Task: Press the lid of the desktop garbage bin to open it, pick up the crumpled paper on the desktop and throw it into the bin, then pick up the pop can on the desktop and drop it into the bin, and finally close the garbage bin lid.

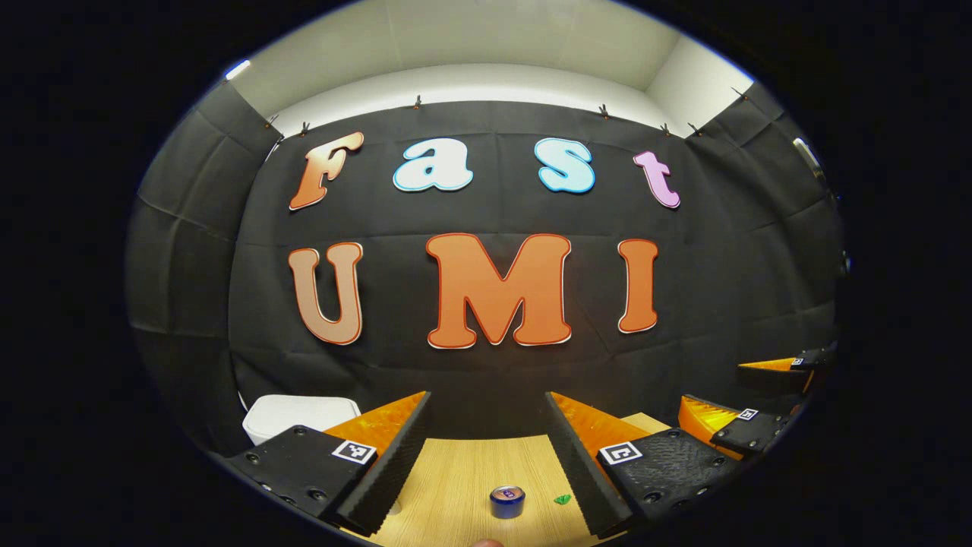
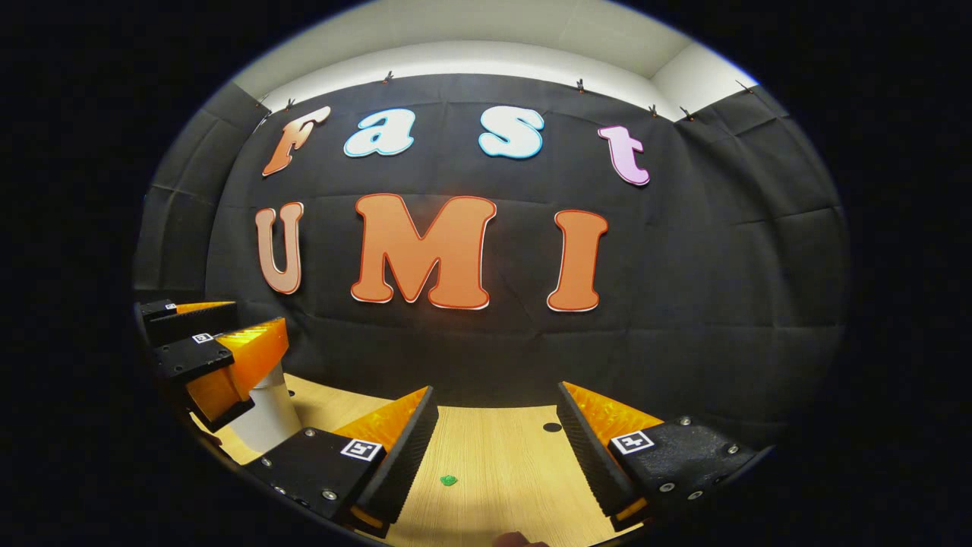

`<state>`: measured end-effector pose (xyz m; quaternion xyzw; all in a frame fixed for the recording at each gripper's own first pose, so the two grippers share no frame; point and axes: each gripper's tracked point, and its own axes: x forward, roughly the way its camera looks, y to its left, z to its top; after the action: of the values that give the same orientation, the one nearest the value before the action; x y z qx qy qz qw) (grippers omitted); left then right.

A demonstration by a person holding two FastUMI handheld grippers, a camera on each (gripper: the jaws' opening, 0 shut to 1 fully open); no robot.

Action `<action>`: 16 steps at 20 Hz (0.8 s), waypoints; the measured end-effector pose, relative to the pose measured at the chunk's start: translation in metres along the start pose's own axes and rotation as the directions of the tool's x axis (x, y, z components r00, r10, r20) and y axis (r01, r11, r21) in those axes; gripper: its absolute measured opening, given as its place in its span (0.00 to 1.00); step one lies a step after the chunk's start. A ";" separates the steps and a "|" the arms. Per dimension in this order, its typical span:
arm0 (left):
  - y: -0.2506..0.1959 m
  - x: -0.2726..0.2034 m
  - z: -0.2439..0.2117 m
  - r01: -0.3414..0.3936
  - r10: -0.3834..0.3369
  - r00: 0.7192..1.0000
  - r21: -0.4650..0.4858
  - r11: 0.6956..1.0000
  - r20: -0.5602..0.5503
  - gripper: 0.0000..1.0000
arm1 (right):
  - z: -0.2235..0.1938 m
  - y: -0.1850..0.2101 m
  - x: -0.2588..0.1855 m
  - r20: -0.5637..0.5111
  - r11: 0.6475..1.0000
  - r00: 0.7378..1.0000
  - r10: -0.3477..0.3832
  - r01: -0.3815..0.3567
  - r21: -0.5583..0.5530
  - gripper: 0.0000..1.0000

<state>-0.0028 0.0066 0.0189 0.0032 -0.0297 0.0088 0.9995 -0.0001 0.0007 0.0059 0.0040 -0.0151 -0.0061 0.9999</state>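
Left gripper (image 1: 486,448) held wide open over the light wooden desktop (image 1: 456,486), empty. Blue pop can (image 1: 507,501) upright near the front edge, between its fingers. White plastic bin (image 1: 292,416) toward the back left corner. Right gripper (image 2: 497,448) wide open, empty; small green scrap (image 2: 449,480) below.

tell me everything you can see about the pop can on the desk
The pop can is a small metal-looking can with a blue body and a silvery rim around a bluish-purple top. It stands upright on the light wood desktop, low in the left gripper view, in line with the gap between the left gripper's open fingers but beyond them. Nothing touches it apart from the desk. A small green scrap lies just to its right, apart from it.
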 end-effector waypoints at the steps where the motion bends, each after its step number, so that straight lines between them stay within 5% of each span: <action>1: 0.003 0.001 0.003 -0.007 0.007 1.000 -0.001 1.000 0.005 0.90 | 0.000 0.000 0.000 0.001 1.000 1.000 0.001 -0.001 -0.002 0.93; 16: 0.035 0.003 0.015 -0.031 0.031 1.000 -0.014 0.999 0.003 0.92 | 0.005 0.021 0.007 0.006 0.999 0.999 0.043 -0.043 -0.006 0.93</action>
<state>-0.0011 0.0417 0.0344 -0.0045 -0.0315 0.0241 0.9992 0.0071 0.0215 0.0115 0.0008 -0.0182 0.0153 0.9997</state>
